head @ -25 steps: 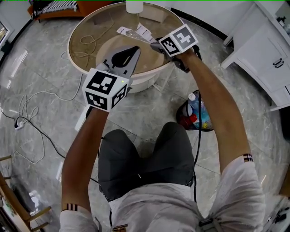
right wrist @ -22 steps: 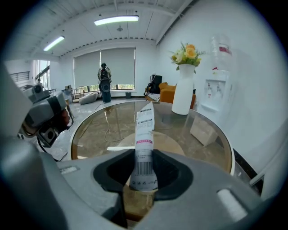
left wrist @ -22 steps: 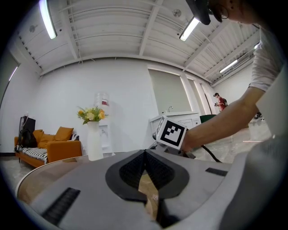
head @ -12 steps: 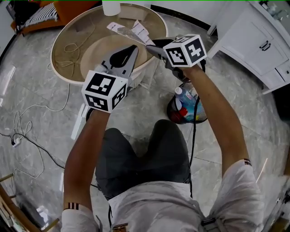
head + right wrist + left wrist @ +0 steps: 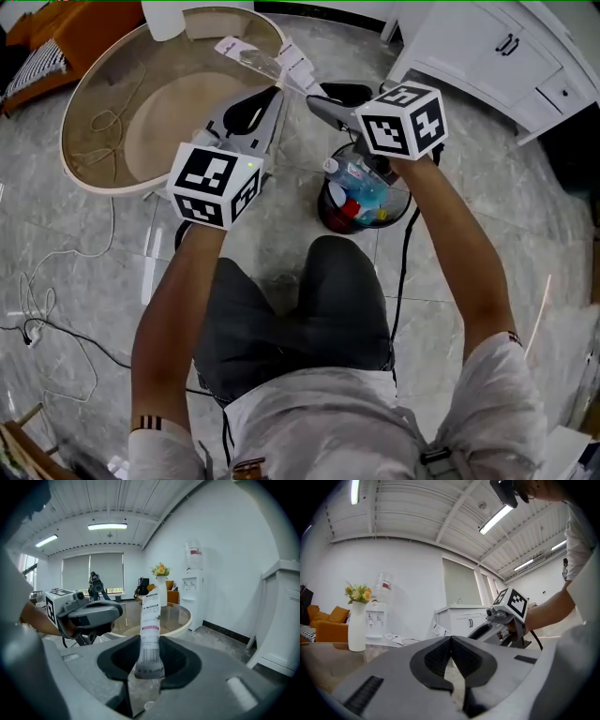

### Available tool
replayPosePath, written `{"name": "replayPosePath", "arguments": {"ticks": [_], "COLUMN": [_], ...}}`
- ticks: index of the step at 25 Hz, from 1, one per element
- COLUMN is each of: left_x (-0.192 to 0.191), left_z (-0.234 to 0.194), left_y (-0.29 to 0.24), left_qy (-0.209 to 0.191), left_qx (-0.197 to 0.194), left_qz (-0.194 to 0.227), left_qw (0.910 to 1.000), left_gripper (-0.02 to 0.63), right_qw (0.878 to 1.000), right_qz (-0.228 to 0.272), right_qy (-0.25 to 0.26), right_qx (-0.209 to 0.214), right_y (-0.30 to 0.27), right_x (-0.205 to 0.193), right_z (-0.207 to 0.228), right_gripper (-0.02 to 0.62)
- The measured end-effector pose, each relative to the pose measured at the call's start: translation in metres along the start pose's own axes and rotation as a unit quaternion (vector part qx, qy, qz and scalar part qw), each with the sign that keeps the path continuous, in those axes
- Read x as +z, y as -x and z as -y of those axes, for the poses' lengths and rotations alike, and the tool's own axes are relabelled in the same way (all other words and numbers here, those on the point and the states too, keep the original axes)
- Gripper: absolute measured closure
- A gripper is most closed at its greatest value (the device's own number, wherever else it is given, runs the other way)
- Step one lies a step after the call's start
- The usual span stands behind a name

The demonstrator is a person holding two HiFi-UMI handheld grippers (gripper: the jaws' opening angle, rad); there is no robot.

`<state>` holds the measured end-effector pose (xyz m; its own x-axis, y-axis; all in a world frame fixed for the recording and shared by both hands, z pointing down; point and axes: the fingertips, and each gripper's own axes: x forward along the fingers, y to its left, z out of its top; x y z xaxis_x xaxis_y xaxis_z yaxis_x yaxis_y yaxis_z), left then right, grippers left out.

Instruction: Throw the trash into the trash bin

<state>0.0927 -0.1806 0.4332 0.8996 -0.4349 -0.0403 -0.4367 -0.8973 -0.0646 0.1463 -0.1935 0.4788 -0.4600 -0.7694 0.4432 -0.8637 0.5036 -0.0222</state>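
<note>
A long white printed wrapper (image 5: 150,634) stands up between the jaws of my right gripper (image 5: 150,666), which is shut on its lower end. In the head view the right gripper (image 5: 315,99) points left, and the wrapper (image 5: 267,62) sticks out over the round table's edge. The black trash bin (image 5: 330,223), holding bottles and coloured trash, stands on the floor just below the right hand. My left gripper (image 5: 278,91) hovers beside it at the table's rim, shut with nothing between its jaws (image 5: 451,638).
The round glass-topped table (image 5: 67,155) with a white vase (image 5: 164,19) fills the upper left. A white cabinet (image 5: 487,56) stands at the upper right. Cables (image 5: 47,281) trail over the marble floor at left. My knees are just below the bin.
Both grippers have swung right, away from above the table, the right one carrying the wrapper. The bin now sits nearer the middle of the view, under the right hand.
</note>
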Motion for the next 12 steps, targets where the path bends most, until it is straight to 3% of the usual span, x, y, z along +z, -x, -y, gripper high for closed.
{"name": "replayPosePath", "arguments": {"ticks": [6,12], "left_x": [-0.010,-0.016], "left_z": [0.049,0.066], "left_y": [-0.032,-0.042], "left_qy": [-0.003,0.002], "left_qx": [-0.046,-0.075], "left_qz": [0.009,0.014], "left_qw": [0.9989,0.9971], "left_gripper": [0.607,0.607], "right_qw": [0.999,0.993], "right_qz": [0.008,-0.010], "right_qy": [-0.028,-0.073], "right_qx": [-0.043,-0.089], "right_y": [0.054,0.095], "right_x": [-0.043,-0.097], "right_z": [0.019,0.032], "right_gripper": [0.462,0.459]}}
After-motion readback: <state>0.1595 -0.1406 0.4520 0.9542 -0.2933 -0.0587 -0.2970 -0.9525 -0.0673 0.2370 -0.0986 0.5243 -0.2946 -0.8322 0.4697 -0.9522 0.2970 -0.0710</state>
